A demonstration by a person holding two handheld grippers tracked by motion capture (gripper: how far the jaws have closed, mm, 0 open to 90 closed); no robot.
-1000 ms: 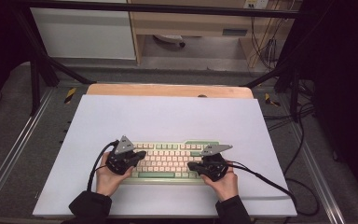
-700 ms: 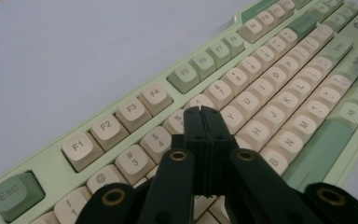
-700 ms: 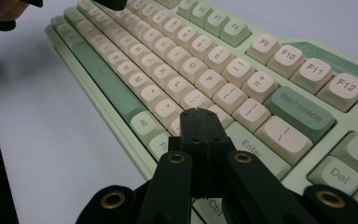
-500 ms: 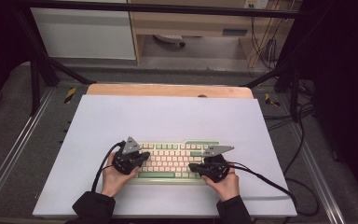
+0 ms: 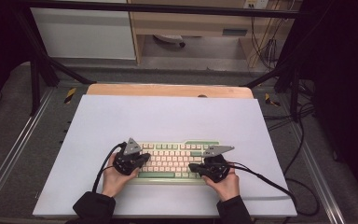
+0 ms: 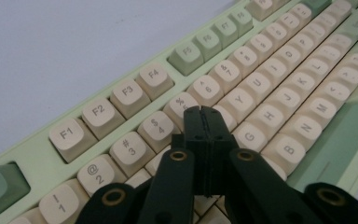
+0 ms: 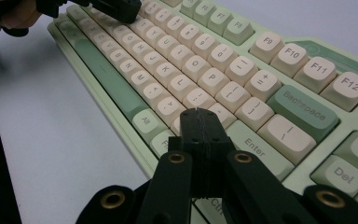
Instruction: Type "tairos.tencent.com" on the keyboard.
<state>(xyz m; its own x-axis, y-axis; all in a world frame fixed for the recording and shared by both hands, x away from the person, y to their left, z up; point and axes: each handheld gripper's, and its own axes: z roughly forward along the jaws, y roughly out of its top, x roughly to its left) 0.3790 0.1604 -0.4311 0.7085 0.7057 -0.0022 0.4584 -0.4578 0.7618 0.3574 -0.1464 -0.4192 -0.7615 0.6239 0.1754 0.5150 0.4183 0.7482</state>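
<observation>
Keyboard [image 5: 176,159] lies long axis left to right on surface [image 5: 168,116]; left tongs [image 6: 203,110] and right tongs [image 7: 198,112], both pressed together, poise over its opposite ends

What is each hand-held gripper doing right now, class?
Left hand-held gripper: closed, holding nothing, tip over the keyboard.
Right hand-held gripper: closed, holding nothing, tip over the keys near Enter.

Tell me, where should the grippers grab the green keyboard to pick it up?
Probably at its two short ends, one gripper per end, coming in from the sides. The keyboard is long, flat and lies level, so end grips balance it. The left gripper and right gripper are shut above the keys and must open first.
</observation>
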